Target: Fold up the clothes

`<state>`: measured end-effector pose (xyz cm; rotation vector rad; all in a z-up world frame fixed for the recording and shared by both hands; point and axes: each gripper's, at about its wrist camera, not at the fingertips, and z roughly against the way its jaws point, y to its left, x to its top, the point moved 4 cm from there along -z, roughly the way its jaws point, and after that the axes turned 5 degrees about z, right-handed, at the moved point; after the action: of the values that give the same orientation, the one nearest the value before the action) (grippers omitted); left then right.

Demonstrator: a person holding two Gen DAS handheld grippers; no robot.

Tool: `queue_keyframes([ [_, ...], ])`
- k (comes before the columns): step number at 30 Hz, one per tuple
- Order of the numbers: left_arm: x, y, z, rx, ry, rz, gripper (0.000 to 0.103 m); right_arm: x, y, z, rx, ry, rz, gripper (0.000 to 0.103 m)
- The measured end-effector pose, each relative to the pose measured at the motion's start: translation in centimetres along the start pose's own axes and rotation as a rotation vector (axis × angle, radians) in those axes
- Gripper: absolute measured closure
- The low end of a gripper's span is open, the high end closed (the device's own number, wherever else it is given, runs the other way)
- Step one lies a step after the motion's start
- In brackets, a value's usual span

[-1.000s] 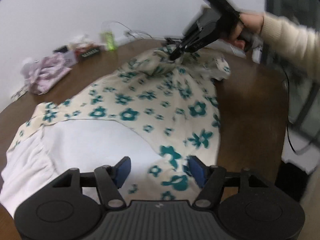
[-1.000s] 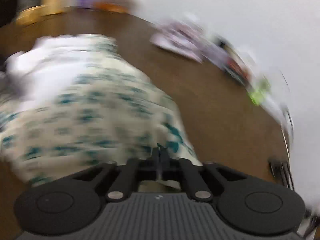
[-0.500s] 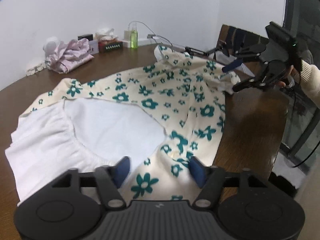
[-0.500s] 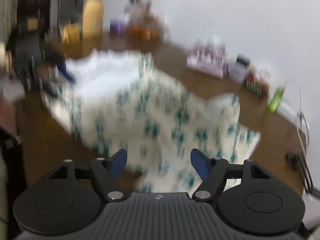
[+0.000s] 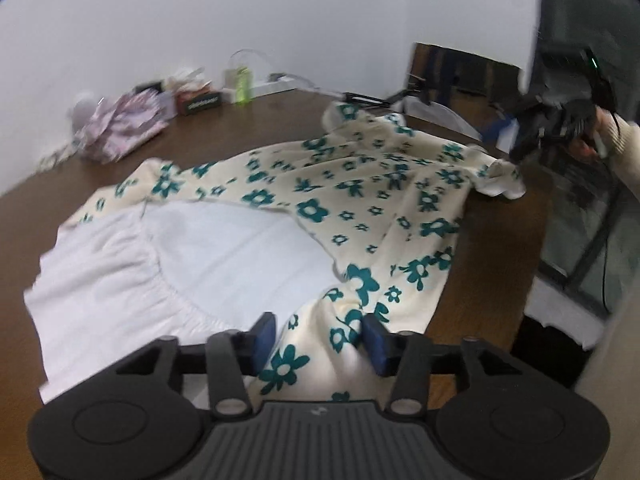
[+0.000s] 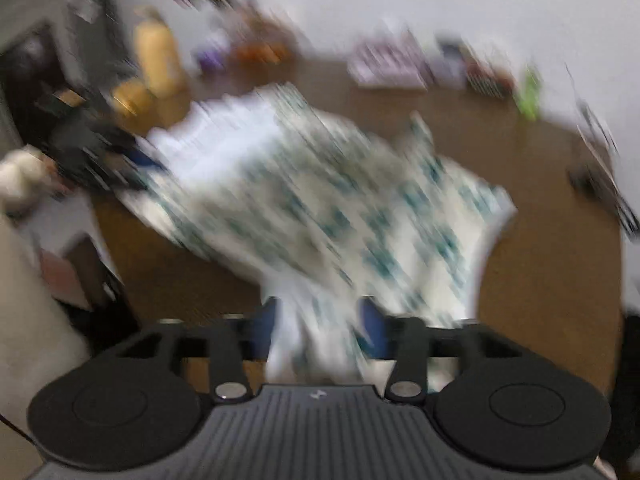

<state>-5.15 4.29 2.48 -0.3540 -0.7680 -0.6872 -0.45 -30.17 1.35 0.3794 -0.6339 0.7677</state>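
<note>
My left gripper (image 5: 318, 334) and right gripper (image 6: 316, 328) gape, straddling opposite ends of the cream teal-flowered cotton dress (image 5: 360, 200), ready to pinch.

floral dress (image 5: 360, 200) spread on brown table (image 5: 492, 264), left tool (image 5: 320, 336) parted over hem

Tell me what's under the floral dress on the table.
Around the floral dress only the brown table shows. Its turned-back hem exposes the white lining. Whatever lies beneath the fabric is covered and cannot be seen.
</note>
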Motion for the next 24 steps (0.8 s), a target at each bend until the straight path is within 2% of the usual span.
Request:
queue_keyframes([
  [2, -0.2, 0.2, -0.2, 0.007, 0.009, -0.017, 0.053, 0.7, 0.9, -0.9, 0.01, -0.024, 0.011, 0.035],
  [4, -0.4, 0.4, -0.2, -0.004, 0.007, 0.009, 0.053, 1.5, 1.8, -1.7, 0.02, -0.049, 0.022, 0.037],
  [5, -0.5, 0.6, -0.2, -0.009, 0.005, 0.022, 0.06, 1.9, 2.3, -2.2, 0.025, -0.061, 0.028, 0.047],
  [6, -0.6, 0.8, -0.1, -0.016, 0.001, 0.032, 0.073, 2.2, 2.7, -2.6, 0.03, -0.073, 0.033, 0.078],
  [7, -0.7, 0.8, -0.2, -0.021, 0.003, 0.038, 0.079, 2.6, 3.2, -3.0, 0.035, -0.085, 0.039, 0.093],
  [8, -0.7, 0.8, -0.1, -0.022, 0.001, 0.034, 0.087, 2.4, 3.5, -2.8, 0.039, -0.078, 0.042, 0.099],
  [9, -0.6, 0.6, 0.0, -0.024, -0.007, 0.022, 0.091, 2.2, 3.8, -2.6, 0.044, -0.072, 0.046, 0.1],
  [10, -0.4, 0.5, 0.2, -0.02, -0.016, 0.015, 0.095, 2.0, 4.1, -2.4, 0.048, -0.065, 0.049, 0.1],
  [13, 0.3, 0.4, 0.4, -0.008, -0.042, -0.007, 0.096, 1.3, 4.9, -1.8, 0.062, -0.045, 0.06, 0.101],
  [14, 0.4, 0.4, 0.1, -0.014, -0.034, -0.02, 0.094, 1.1, 5.2, -1.5, 0.067, -0.039, 0.064, 0.101],
  [16, 0.2, 0.5, -1.0, -0.02, 0.022, -0.068, 0.086, 0.7, 5.7, -1.1, 0.076, -0.026, 0.071, 0.1],
  [19, 0.5, 1.0, 0.2, -0.025, 0.004, -0.089, 0.07, 0.0, 6.6, -0.5, 0.09, -0.006, 0.082, 0.088],
  [21, 1.4, 2.1, 2.0, -0.005, -0.056, -0.071, 0.046, 1.5, 5.4, 0.9, 0.042, -0.091, 0.049, 0.064],
  [23, 2.7, 3.2, 3.2, 0.029, -0.109, -0.038, 0.042, 2.9, 4.2, 2.4, -0.006, -0.177, 0.016, 0.057],
  [24, 3.7, 3.8, 3.0, 0.045, -0.122, -0.004, 0.042, 4.1, 2.9, 2.2, -0.052, -0.198, -0.032, 0.057],
])
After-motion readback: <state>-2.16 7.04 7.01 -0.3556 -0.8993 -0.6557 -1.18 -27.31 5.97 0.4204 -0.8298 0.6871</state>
